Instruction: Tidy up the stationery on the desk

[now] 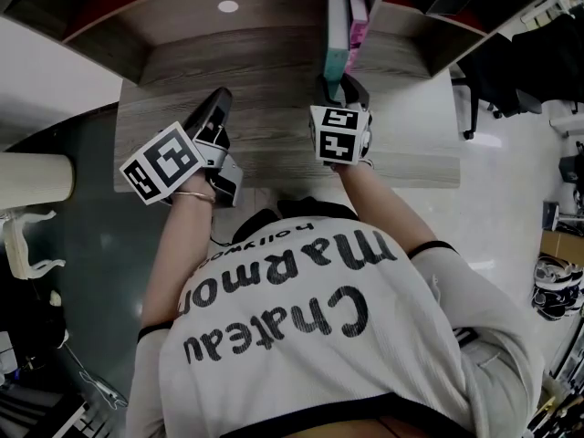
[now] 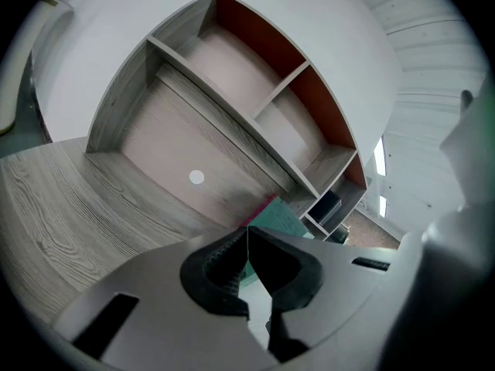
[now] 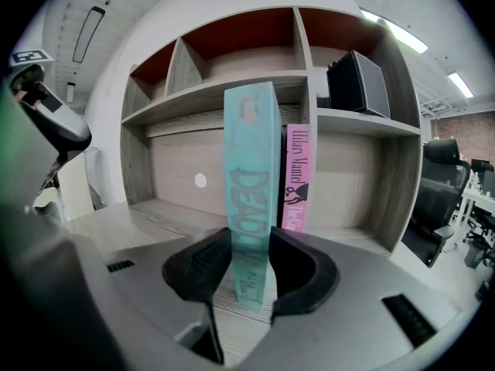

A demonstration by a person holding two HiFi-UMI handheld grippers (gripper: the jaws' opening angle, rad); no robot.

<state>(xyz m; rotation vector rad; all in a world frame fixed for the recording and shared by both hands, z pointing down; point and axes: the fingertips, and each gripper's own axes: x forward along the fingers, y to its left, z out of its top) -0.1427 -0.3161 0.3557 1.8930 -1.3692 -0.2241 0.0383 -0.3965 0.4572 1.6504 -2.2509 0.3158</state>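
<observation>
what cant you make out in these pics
- Teal book: spine lettering is blurred in the right gripper view; its near end is hidden under the right gripper in the head view.
- Pink book: small print unreadable, right gripper view.
- Black box: too dark to identify, right gripper view.
- Both books: mostly behind the left gripper, left gripper view.

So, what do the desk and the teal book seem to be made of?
The desk looks like wood-grain laminate, matte grey: grain lines run evenly across it. The teal book seems paper with a card cover, fairly matte; its spine bears printed lettering.
</observation>
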